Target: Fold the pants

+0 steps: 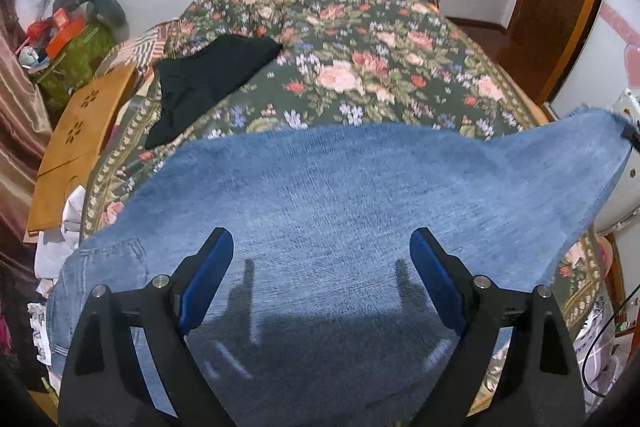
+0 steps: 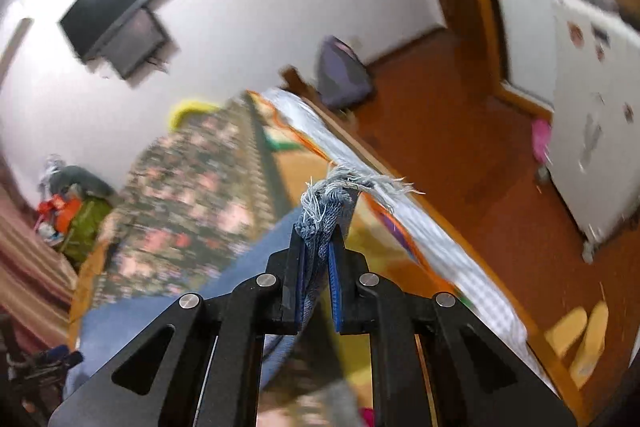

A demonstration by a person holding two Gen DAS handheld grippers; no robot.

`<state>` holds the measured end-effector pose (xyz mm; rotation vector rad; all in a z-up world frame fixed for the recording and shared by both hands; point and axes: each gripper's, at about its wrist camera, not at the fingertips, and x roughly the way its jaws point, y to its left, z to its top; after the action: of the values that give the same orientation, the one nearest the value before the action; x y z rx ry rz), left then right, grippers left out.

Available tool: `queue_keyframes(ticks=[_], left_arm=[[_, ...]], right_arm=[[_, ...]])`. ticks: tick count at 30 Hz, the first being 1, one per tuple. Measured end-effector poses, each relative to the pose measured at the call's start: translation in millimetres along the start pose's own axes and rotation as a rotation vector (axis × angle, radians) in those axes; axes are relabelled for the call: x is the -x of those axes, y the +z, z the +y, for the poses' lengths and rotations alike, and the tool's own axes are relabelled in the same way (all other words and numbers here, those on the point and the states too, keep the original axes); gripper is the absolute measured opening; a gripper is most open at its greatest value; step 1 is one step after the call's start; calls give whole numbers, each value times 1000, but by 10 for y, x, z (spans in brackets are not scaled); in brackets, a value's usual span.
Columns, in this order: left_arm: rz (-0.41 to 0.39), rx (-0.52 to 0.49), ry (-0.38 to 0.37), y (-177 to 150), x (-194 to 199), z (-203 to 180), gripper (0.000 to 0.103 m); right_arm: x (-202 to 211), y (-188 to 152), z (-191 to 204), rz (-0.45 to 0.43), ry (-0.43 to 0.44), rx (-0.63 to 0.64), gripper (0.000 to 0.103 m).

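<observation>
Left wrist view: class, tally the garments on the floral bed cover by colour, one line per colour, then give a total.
Blue: 1, the denim pants, one frayed hem shut in the right gripper
Black: 1, the black garment further back
Total: 2

Our left gripper (image 1: 322, 251) and right gripper (image 2: 318, 239): black angular linkage arms, silver round pivot pins, blue pads lining each finger.
</observation>
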<state>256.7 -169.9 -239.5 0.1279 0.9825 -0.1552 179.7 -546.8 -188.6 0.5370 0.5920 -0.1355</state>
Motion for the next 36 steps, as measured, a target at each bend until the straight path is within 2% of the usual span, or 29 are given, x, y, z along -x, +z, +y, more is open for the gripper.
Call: queue_keyframes(ticks=[7, 14, 21, 29, 30, 32, 34, 36], left_arm=[[-63, 9, -31, -33, 288, 141, 91], [-106, 13, -48, -119, 466, 324, 91], [-133, 56, -70, -246, 579, 606, 91], [-102, 118, -64, -423, 524, 937, 91], [-95, 120, -63, -435, 509, 956, 91], [-88, 120, -59, -443, 486, 978, 91], [-89, 115, -55, -415, 480, 967, 91], [-96, 112, -63, -368, 497, 943, 91]], right_arm=[[312, 65, 938, -64, 184, 155, 9], [229, -205, 1740, -21, 324, 287, 9], [-158, -739, 2311, 135, 410, 406, 9], [-741, -1654, 2704, 413, 419, 531, 10], [-778, -1722, 2705, 438, 412, 533, 13], [-833, -1821, 2685, 479, 402, 531, 14], [-835, -1817, 2658, 498, 409, 527, 18], [-796, -1738, 2617, 514, 449, 509, 33]])
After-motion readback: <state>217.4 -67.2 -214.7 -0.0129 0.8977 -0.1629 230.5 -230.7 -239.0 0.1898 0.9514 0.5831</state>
